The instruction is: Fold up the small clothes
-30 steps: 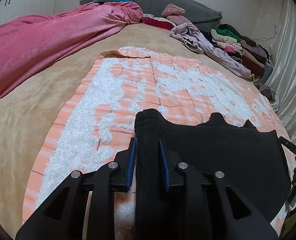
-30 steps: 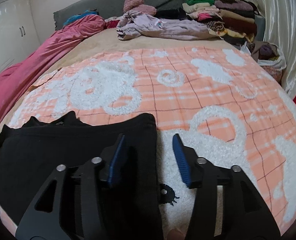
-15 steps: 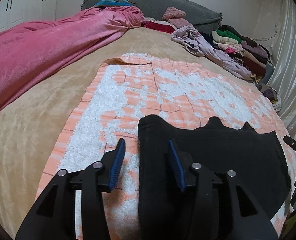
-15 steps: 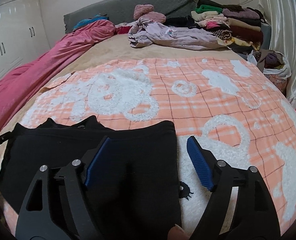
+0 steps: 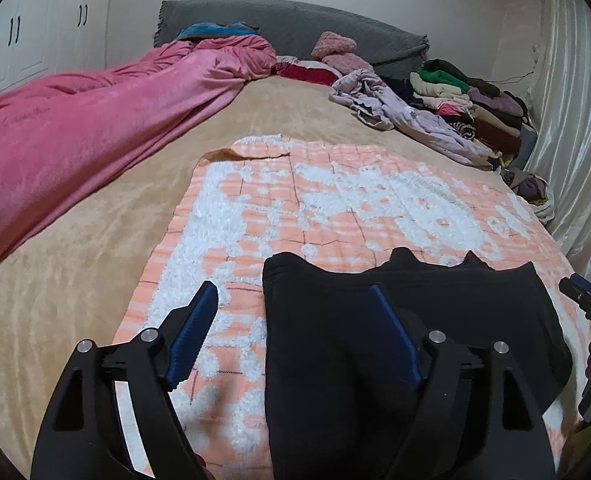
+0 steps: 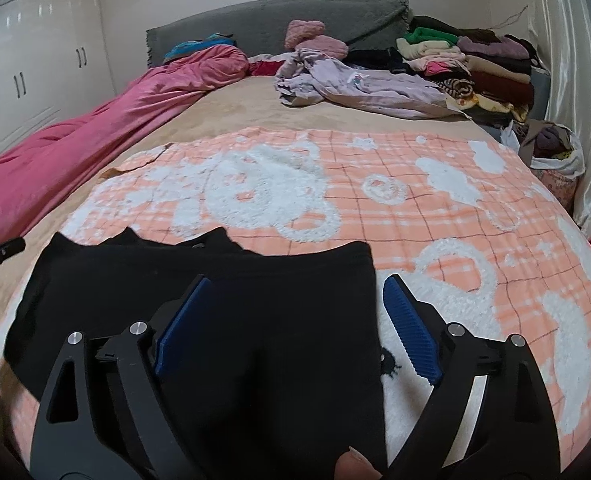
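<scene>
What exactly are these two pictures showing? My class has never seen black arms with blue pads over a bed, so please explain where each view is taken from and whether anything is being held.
No robot here: a person carries a hand-held gripper in each hand, and each has a wide-angle camera looking along its two fingers. One picture comes from the left hand-held gripper, the other from the right hand-held gripper. The blue strips are the finger pads.

Both look at a bed covered by an orange-and-white blanket. A black garment lies flat on it. Further back are a pink duvet, a crumpled lilac garment and a stack of folded clothes.

Nothing is held. Both sets of jaws have just been opening and now stand wide, each straddling one side edge of the black garment without pressing on it.
</scene>
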Available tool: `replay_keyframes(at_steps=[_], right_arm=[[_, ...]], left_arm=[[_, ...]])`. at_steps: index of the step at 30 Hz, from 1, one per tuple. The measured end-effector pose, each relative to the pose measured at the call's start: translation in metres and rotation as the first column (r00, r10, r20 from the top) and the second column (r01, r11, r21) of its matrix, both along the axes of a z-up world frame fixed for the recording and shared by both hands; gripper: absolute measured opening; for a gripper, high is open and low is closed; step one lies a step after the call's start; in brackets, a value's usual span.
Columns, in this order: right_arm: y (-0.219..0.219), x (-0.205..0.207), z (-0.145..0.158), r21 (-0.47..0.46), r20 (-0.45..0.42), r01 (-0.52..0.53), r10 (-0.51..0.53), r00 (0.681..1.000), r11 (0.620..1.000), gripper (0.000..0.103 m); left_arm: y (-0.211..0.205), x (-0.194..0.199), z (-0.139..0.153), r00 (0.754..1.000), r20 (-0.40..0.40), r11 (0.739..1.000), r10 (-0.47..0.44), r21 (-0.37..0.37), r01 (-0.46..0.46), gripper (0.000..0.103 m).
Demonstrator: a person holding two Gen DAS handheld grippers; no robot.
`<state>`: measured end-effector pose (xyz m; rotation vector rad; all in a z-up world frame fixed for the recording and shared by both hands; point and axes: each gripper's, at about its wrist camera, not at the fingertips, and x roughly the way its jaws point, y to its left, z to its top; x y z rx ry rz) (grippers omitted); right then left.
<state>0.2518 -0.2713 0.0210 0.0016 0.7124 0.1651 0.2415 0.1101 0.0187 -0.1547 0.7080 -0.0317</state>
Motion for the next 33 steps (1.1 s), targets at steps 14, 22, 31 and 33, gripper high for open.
replay_keyframes(at_steps=[14, 22, 31, 33], right_arm=[[0.017, -0.035, 0.003, -0.032, 0.006, -0.049, 0.049, 0.999, 0.998, 0.082], [0.018, -0.055, -0.013, -0.012, -0.041, -0.070, 0.070, 0.997, 0.997, 0.082], [0.017, -0.060, -0.046, -0.084, -0.161, -0.038, 0.024, 0.987, 0.996, 0.082], [0.006, -0.059, -0.057, -0.071, -0.196, -0.005, -0.009, 0.981, 0.997, 0.082]], left_arm=[[-0.001, -0.042, 0.014, 0.999, 0.036, 0.999, -0.027, -0.032, 0.028, 0.070], [-0.057, -0.052, -0.022, 0.983, -0.067, 0.986, -0.168, -0.017, 0.168, 0.072], [-0.053, -0.059, -0.060, 0.978, -0.159, 0.989, -0.136, 0.029, 0.142, 0.074], [-0.051, -0.057, -0.060, 0.977, -0.160, 0.989, -0.140, 0.015, 0.145, 0.074]])
